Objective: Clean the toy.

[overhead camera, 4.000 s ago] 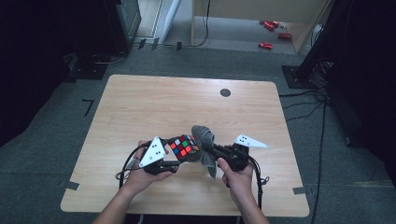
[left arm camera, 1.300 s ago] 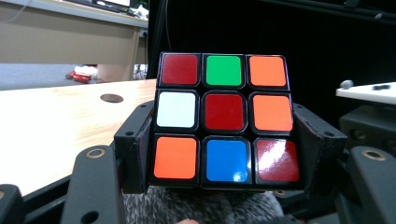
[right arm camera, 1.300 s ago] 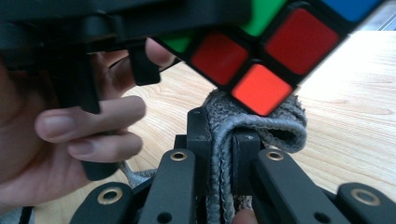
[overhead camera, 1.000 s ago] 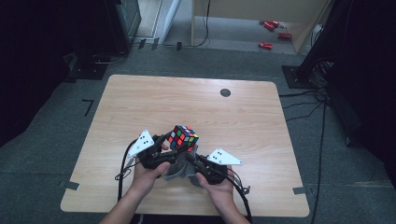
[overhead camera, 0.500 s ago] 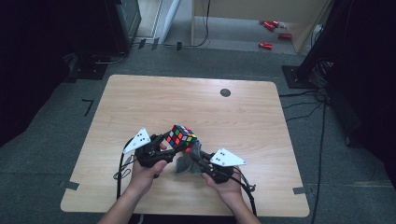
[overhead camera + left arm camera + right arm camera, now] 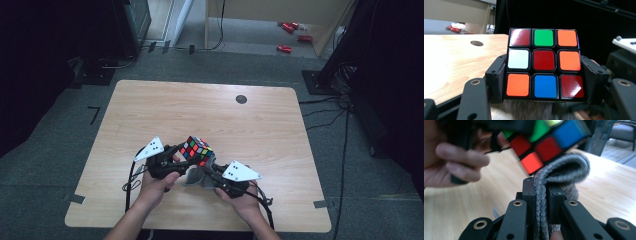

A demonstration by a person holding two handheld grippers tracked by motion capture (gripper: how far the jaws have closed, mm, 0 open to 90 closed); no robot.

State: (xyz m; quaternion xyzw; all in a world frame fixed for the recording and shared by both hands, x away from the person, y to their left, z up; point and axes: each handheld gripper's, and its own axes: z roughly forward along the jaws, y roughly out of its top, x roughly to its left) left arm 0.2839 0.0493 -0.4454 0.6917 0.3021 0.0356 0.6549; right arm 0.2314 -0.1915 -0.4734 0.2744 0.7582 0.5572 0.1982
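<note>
The wooden counter (image 6: 150, 110) filled the middle of the high view, rounded at its corners, with a small dark round insert (image 6: 241, 99) set near its far edge. Grey carpet (image 6: 75, 125) surrounded it, and a few red objects (image 6: 292, 27) lay on the floor well beyond the far side.

At the near edge of the counter, the person's two forearms came in from the bottom. The left hand (image 6: 159, 181) carried the left gripper (image 6: 172, 160), whose grey three-cornered plate (image 6: 150, 149) pointed out to the left. The right hand (image 6: 239, 197) carried the right gripper (image 6: 212, 172), just beside the left one and nearly meeting it.

The puzzle cube (image 6: 196, 151) sat raised above the counter between the two grippers, tilted in the high view. In the left gripper view its face of red, green, orange, white and blue stickers (image 6: 544, 62) stood square to the camera, and the left fingers (image 6: 496, 80) were clamped on its two opposite sides, gripping it firmly.

The grey cloth (image 6: 564, 170) was smaller, a ribbed, folded piece bunched under the cube. In the right gripper view the right fingers (image 6: 529, 192) were closed on a fold of it, pinching it tightly, and the cloth's rounded top pressed against the lower corner of the cube (image 6: 541, 147). The left hand's fingertips (image 6: 461, 157) showed blurred at that view's left.
</note>
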